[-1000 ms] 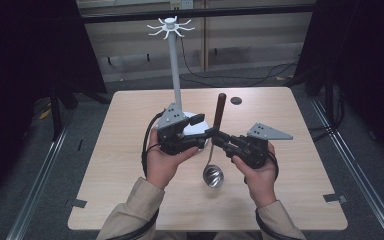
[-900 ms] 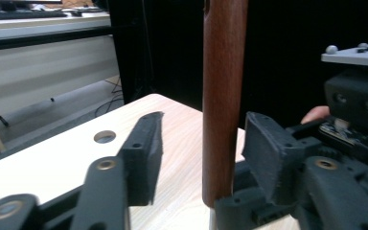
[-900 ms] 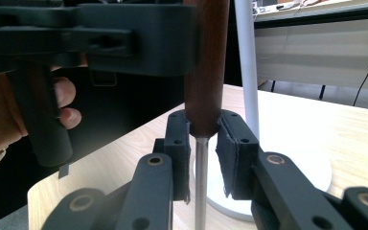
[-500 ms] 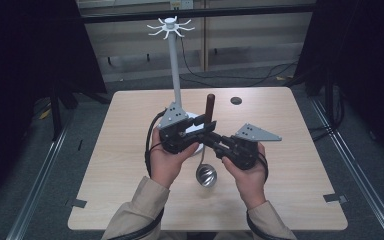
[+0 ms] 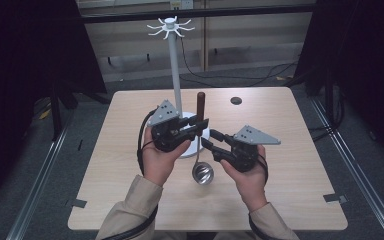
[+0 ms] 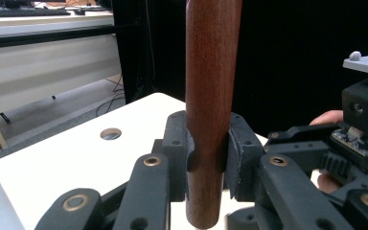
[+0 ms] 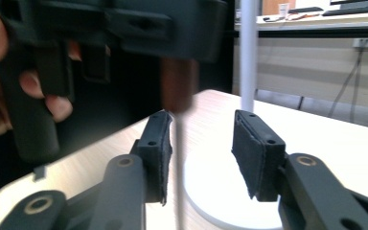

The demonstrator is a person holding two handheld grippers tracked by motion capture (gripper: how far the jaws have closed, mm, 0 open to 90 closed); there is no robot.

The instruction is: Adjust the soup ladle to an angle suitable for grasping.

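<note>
High view: light wooden table (image 5: 300, 170) with a white pole stand with hooked arms on top (image 5: 175, 75) on its round white base near the middle. Left gripper (image 5: 198, 125) is clamped on the dark brown wooden handle (image 5: 200, 104) of a steel ladle; handle stands upright, thin metal shaft (image 5: 198, 150) drops down to the shiny round bowl (image 5: 203, 173), which sits at or just above the tabletop, can't tell which. Right gripper (image 5: 211, 139) sits just beside the shaft, jaws spread, pointing at it from the right. Small dark round hole (image 5: 236, 100) in the table near the far edge.

Left gripper view: both black pads pressed tight on the wooden handle (image 6: 210, 110), handle vertical between them. Other gripper's black body (image 6: 359, 129) at right, close by.

Right gripper view: jaws apart, holding nothing; right gripper (image 7: 202, 153) has the thin shaft (image 7: 178, 172) between the pads, hard against the left one. Brown handle end (image 7: 178, 91) above, blurred. White pole (image 7: 248, 52) behind.
</note>
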